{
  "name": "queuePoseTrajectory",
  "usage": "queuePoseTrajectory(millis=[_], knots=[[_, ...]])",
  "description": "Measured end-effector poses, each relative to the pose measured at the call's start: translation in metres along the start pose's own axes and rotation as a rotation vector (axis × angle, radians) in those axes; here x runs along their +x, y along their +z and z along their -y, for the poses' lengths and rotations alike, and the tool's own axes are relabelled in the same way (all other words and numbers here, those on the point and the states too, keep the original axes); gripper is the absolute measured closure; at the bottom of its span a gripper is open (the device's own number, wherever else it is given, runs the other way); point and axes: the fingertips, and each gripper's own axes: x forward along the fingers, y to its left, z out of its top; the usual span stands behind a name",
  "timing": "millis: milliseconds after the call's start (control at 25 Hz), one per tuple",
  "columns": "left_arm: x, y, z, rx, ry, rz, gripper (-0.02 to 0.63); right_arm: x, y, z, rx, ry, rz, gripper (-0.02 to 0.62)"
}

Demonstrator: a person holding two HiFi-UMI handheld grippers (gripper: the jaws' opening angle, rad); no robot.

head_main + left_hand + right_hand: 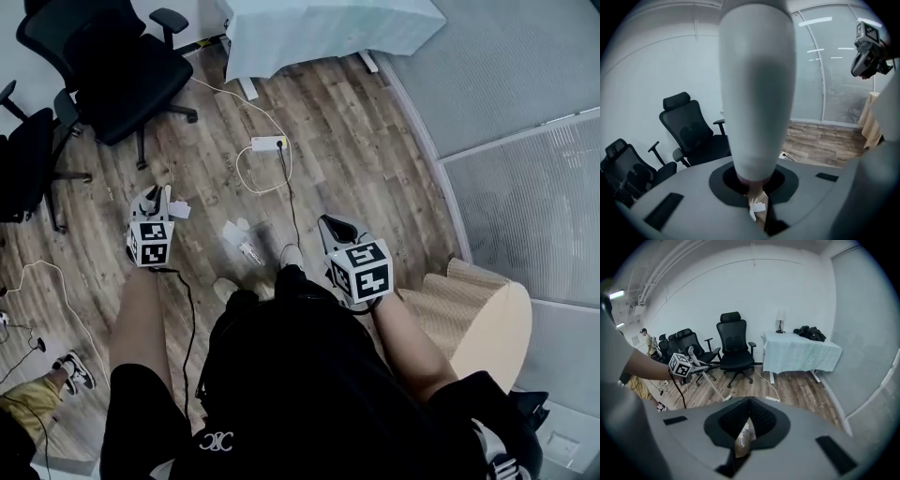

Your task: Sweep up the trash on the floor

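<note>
Left gripper: jaws closed on a thick white handle, which fills the middle of the left gripper view and is seated in the round recess between the jaws. In the right gripper view the same handle slants from this gripper down to the wood floor.

Right gripper: jaws drawn together with nothing clamped. Only a narrow slit between the ribbed pads lets the floor show through.

Trash: a clear plastic bottle lies on the floor and shows through that slit. A white paper scrap shows below the left gripper's jaws. In the head view this litter lies on the floor between the two grippers, just beside the person's shoe.

Surroundings: a white power strip with a looped cable lies farther out on the floor. Black office chairs stand at the far left. A table under a pale cloth stands against the far wall. A tan ribbed object stands to the person's right, near a frosted glass partition.
</note>
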Motion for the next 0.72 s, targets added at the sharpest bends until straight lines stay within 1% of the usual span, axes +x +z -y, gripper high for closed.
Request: queuePoseTrajectory(millis=[120, 320, 560, 640, 720], knots=[[-0.001, 0.005, 0.015, -0.021, -0.027, 0.012, 0.580, 0.002, 0.007, -0.006, -0.013, 0.006, 0.005, 0.581], [-0.012, 0.004, 0.035, -0.040, -0.067, 0.010, 0.578, 0.009, 0.013, -0.021, -0.048, 0.044, 0.009, 0.581], [-0.029, 0.018, 0.063, -0.074, -0.119, 0.038, 0.577, 0.010, 0.018, -0.025, -0.072, 0.079, 0.021, 0.581], [-0.033, 0.023, 0.074, -0.060, -0.138, 0.048, 0.577, 0.011, 0.017, -0.026, -0.078, 0.088, 0.021, 0.581], [-0.037, 0.028, 0.089, -0.024, -0.172, 0.049, 0.577, 0.011, 0.016, -0.027, -0.078, 0.095, 0.020, 0.581]])
